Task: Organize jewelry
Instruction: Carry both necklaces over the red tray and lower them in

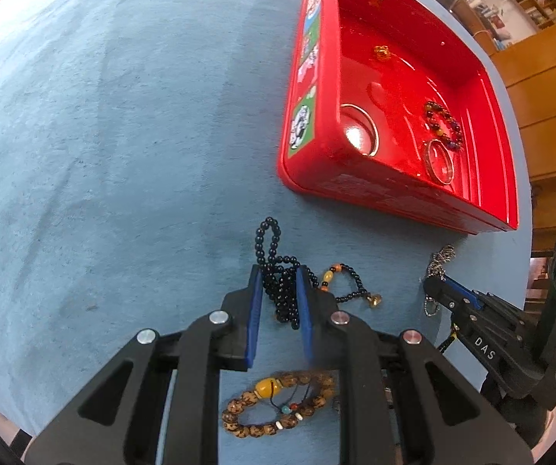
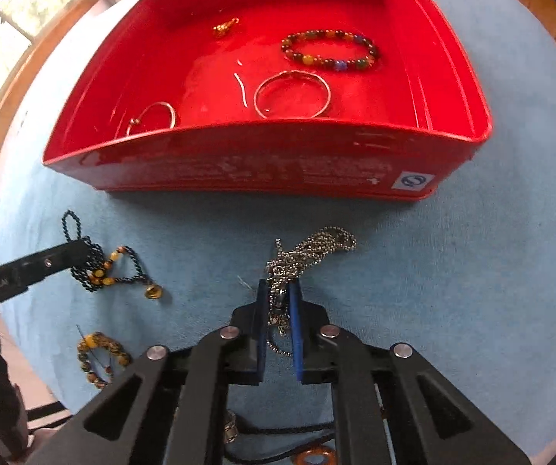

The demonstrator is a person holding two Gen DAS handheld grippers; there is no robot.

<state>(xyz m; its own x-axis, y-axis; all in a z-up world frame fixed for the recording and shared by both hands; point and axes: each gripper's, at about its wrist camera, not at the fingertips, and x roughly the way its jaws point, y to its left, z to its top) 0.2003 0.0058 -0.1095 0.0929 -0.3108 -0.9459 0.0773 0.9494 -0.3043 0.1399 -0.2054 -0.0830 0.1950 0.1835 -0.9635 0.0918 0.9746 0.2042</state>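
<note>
One red tray (image 2: 262, 170), five pieces inside. Left gripper (image 1: 280, 283) narrow, straddling black bead necklace (image 1: 278, 271); right gripper (image 2: 278, 290) narrow, around silver chain (image 2: 309, 250).

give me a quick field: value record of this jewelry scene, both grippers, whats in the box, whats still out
surface: blue cloth
container: red box, open
in box: multicolor bead bracelet, silver bangle, smaller silver bangle, small gold piece
left gripper: fingers either side of black bead necklace, contact unclear
right gripper: fingers either side of silver chain, contact unclear
still on cloth: brown bead bracelet, dark cord with orange ring
</note>
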